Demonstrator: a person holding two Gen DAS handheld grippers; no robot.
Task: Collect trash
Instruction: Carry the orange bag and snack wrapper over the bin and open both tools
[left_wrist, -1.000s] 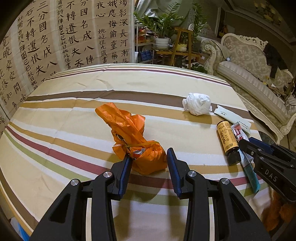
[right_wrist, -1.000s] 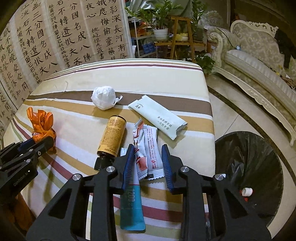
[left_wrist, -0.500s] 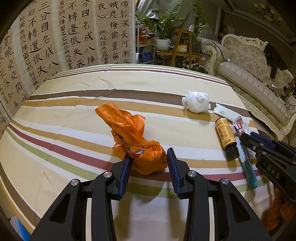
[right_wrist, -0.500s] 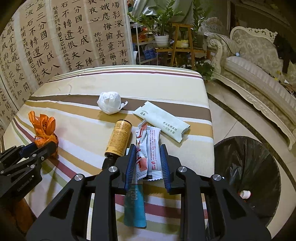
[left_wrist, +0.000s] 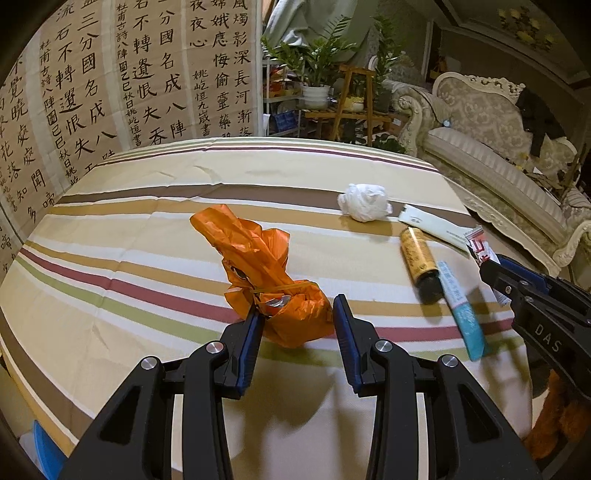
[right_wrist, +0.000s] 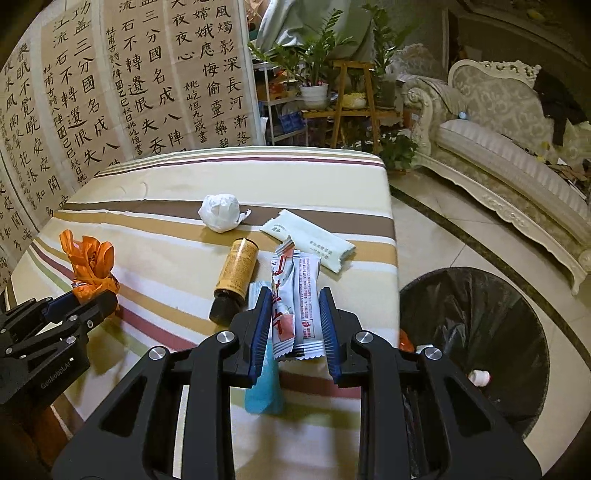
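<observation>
two claws work over a striped bench (left_wrist: 147, 229). nearest in the left wrist view, the left claw (left_wrist: 297, 325) is spread wide around the knotted base of an orange plastic bag (left_wrist: 275, 280); the left pad touches or almost touches the bag, the right pad stands just clear of it. in the right wrist view the right claw (right_wrist: 293, 319) is also parted, its pads flanking a red-and-white snack wrapper (right_wrist: 295, 291) (whether they press it i cannot tell, a slim gap seems to show on each side). a teal sachet (right_wrist: 264, 384) lies partly under that wrapper, and a yellow bottle with a dark cap (right_wrist: 234, 278) lies on its side just left of them. farther back sit a pale green packet (right_wrist: 310, 240) and a crumpled white tissue ball (right_wrist: 221, 212). on the floor off the bench's right edge stands a bin with a black liner (right_wrist: 476, 332), a little litter inside.
</observation>
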